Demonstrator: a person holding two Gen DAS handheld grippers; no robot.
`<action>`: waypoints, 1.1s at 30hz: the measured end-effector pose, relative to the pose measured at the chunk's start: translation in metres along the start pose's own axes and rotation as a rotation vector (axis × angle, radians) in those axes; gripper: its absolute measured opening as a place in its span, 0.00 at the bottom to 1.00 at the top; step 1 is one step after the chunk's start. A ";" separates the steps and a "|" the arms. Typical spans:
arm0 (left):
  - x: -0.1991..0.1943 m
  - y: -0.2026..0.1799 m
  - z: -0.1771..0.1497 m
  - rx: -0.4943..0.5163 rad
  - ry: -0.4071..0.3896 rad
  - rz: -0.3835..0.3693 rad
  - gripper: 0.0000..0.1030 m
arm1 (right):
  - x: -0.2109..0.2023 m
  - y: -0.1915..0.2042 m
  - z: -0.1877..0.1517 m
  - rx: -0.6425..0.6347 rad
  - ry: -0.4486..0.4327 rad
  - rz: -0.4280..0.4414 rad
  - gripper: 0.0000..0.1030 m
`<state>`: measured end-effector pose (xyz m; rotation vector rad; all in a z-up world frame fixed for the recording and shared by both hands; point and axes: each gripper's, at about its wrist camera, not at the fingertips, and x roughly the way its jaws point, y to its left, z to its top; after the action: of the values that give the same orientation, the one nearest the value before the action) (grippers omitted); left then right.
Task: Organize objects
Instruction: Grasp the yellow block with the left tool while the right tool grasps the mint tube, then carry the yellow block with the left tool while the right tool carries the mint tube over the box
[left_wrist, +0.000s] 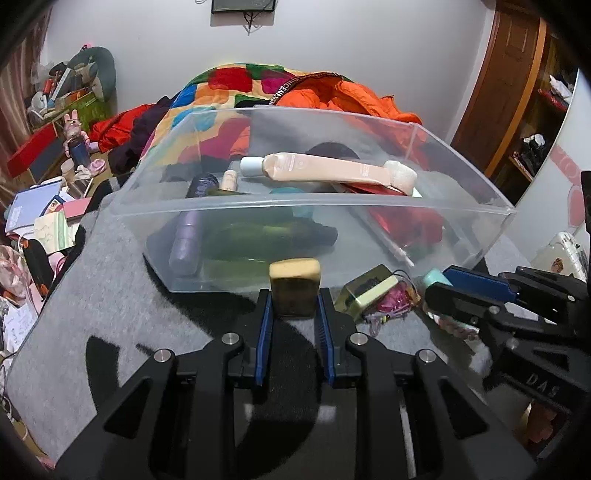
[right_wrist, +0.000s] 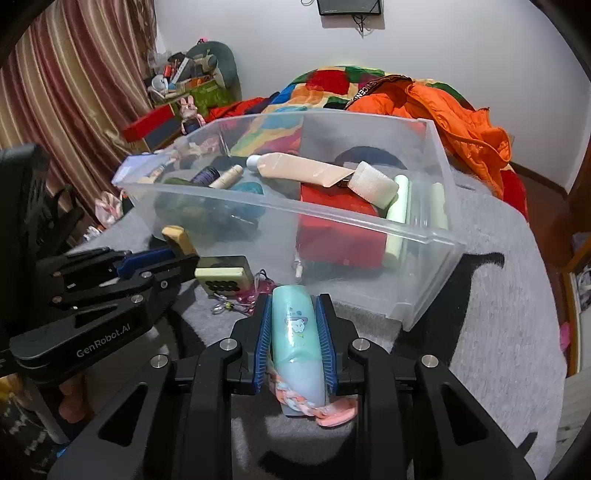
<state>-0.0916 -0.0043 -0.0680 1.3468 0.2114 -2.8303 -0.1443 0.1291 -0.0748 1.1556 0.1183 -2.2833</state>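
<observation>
With many items already in the clear plastic bin (left_wrist: 236, 210), the left gripper (left_wrist: 294, 299) clamps a yellow-topped dark block (left_wrist: 294, 286) and the right gripper (right_wrist: 294, 325) a pale turquoise bottle (right_wrist: 294, 332), while a green tile (right_wrist: 221, 275) at lower centre waits.

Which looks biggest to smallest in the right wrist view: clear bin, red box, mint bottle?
1. clear bin
2. red box and mint bottle: alike in apparent size; the bottle is much nearer the camera, so unranked.

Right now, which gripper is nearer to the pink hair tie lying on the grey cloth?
Right. The right gripper, shut on the mint bottle, sits just beside the pink hair tie. The left gripper grips a yellow tile beyond another tile.
</observation>
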 end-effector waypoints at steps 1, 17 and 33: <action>-0.003 0.002 0.000 -0.005 -0.005 -0.002 0.22 | -0.003 -0.001 0.000 0.006 -0.009 0.003 0.21; -0.060 0.013 0.005 -0.032 -0.116 -0.038 0.22 | -0.069 0.005 0.013 0.043 -0.193 0.045 0.21; -0.078 0.014 0.042 -0.024 -0.221 -0.017 0.22 | -0.081 -0.015 0.058 0.107 -0.312 -0.014 0.21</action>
<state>-0.0736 -0.0280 0.0170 1.0206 0.2544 -2.9493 -0.1564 0.1598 0.0211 0.8363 -0.1170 -2.4760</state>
